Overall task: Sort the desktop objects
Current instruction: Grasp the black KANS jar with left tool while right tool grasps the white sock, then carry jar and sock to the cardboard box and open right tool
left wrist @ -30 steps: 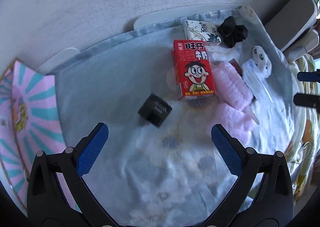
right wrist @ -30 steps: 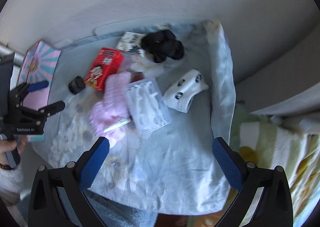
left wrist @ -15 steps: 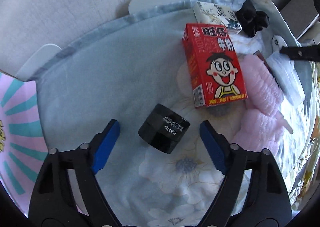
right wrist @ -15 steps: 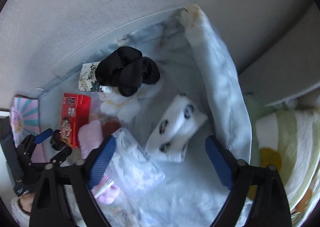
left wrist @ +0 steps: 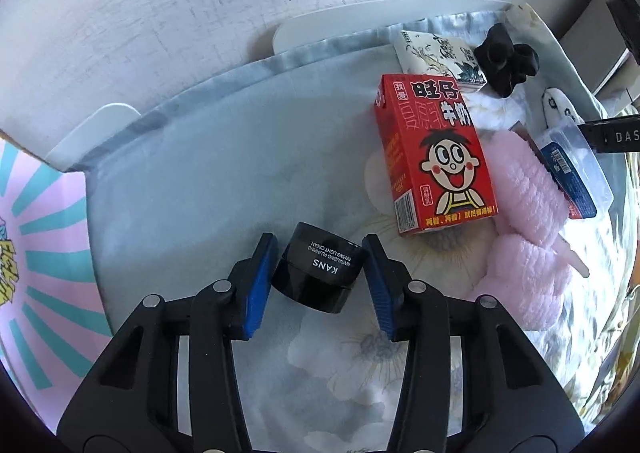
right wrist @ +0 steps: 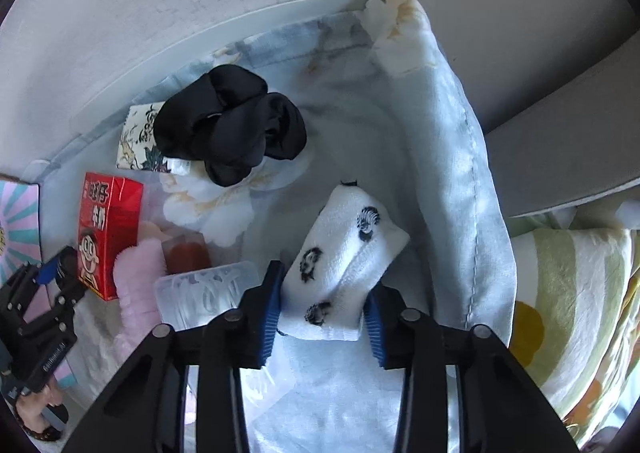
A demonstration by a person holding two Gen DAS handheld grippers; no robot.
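- Jar [left wrist: 318, 273], black and round, lies on its side on the pale blue flowered cloth [left wrist: 192, 173]; white print on it reads "KANS" with "REVITALIZING PLUMPING FIRMING LIGHT CREAM" beneath.
- Left gripper [left wrist: 318, 277] has just been closing, and its blue pads now sit against both sides of the jar.
- Red carton [left wrist: 434, 153] with a cartoon face and Chinese characters lies flat, just to the far right of the jar.
- Pink fuzzy cloth [left wrist: 528, 209] lies right of the carton, a white printed packet [left wrist: 436, 53] lies beyond it, and a black scrunchie [right wrist: 232, 129] sits on the packet's corner.
- Right gripper [right wrist: 320, 309] has just been closing too; its pads squeeze the near end of the white folded sock [right wrist: 344, 261], which bears dark printed motifs.
- Clear plastic box [right wrist: 200, 289] lies left of the sock.
- Pink-and-teal striped box [left wrist: 44, 253] lies at the cloth's left edge.
- White letters "DAS" show at the right edge of the left view, on a black part I cannot identify.
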